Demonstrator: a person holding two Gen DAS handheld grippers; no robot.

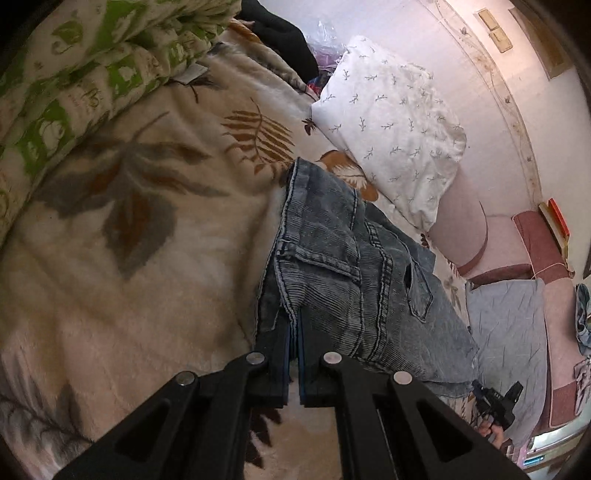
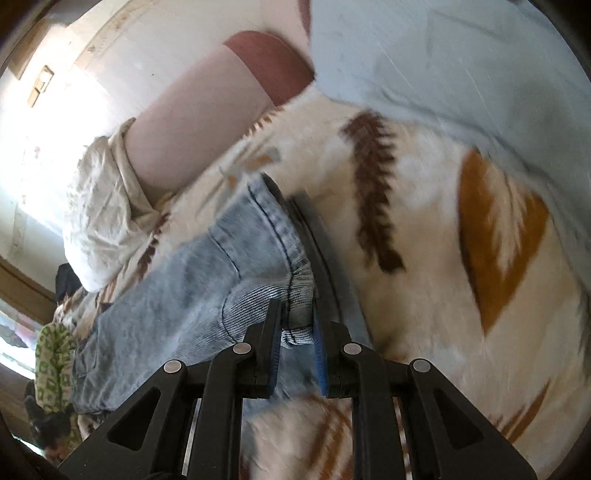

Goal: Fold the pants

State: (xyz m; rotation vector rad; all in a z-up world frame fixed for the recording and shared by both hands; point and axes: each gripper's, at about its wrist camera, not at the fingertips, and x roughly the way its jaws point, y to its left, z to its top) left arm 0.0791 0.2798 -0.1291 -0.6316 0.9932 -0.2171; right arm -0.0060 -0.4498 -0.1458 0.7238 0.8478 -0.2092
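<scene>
Left gripper: jaws nearly together, pinched on an edge of the jeans; several denim layers stand upright between the blue-lined pads, seam stitching showing just above the fingertips. Right gripper: jaws narrow, clamped on a bunched, ribbed hem or seam of the same jeans; the fabric fills the gap between the pads.

Jeans: grey-blue washed denim, lying on the blanket; in the left wrist view a flapped pocket faces up and the cloth runs away from the gripper toward the white pillow; in the right wrist view the pale denim spreads to the left of the jaws, one stitched edge raised; this view is blurred, so finer folds cannot be read.

Surroundings: blanket is cream plush with brown, orange and grey leaf prints; a green-and-white patterned quilt is heaped at the upper left of the left wrist view; the white pillow with a small sprig print lies just beyond the far end of the jeans; a grey-blue pillow lies to the right, near the pink padded headboard; dark clothing sits beyond the quilt; the other gripper, in a person's hand, shows at the lower right of the left wrist view.
</scene>
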